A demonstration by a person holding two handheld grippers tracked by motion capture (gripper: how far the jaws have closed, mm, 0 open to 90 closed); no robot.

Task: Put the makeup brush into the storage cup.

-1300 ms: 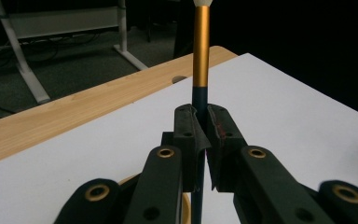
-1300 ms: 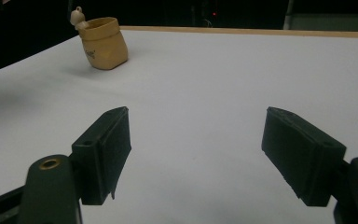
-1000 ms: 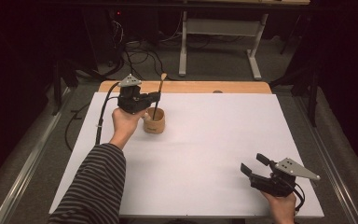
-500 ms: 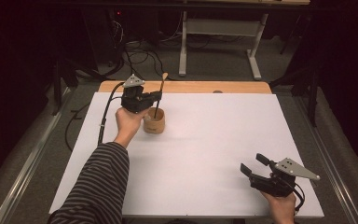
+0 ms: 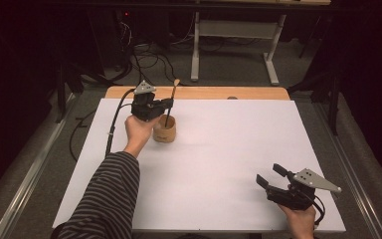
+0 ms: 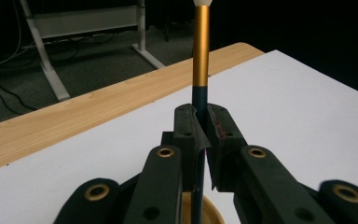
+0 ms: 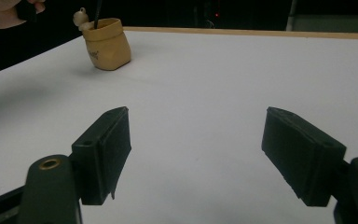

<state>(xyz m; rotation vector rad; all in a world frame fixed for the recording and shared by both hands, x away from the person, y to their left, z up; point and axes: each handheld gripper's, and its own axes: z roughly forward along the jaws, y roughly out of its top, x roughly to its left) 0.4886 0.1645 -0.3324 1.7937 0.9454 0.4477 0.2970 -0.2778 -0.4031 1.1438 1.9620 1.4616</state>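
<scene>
A slim brush [image 5: 173,92] with a dark shaft, a gold band and a pale tip stands tilted in a small tan cup [image 5: 164,130] at the back left of the white table. My left gripper [image 5: 168,103] is just above the cup and shut on the dark shaft. In the left gripper view the jaws [image 6: 200,119] pinch the brush [image 6: 201,46] below its gold band, over the cup's rim [image 6: 212,214]. My right gripper [image 5: 269,174] rests near the front right corner, open with nothing between its jaws [image 7: 198,149]. It looks toward the far cup [image 7: 106,44].
A white sheet [image 5: 238,149] covers the table, with a bare wooden strip [image 5: 204,92] along its far edge. Beyond the table are a desk frame [image 5: 234,45] and cables [image 5: 144,55] on the floor. A black cable [image 5: 114,124] trails from the left gripper.
The left gripper has edged slightly to the right over the cup, still holding the brush. The right gripper has kept still.
</scene>
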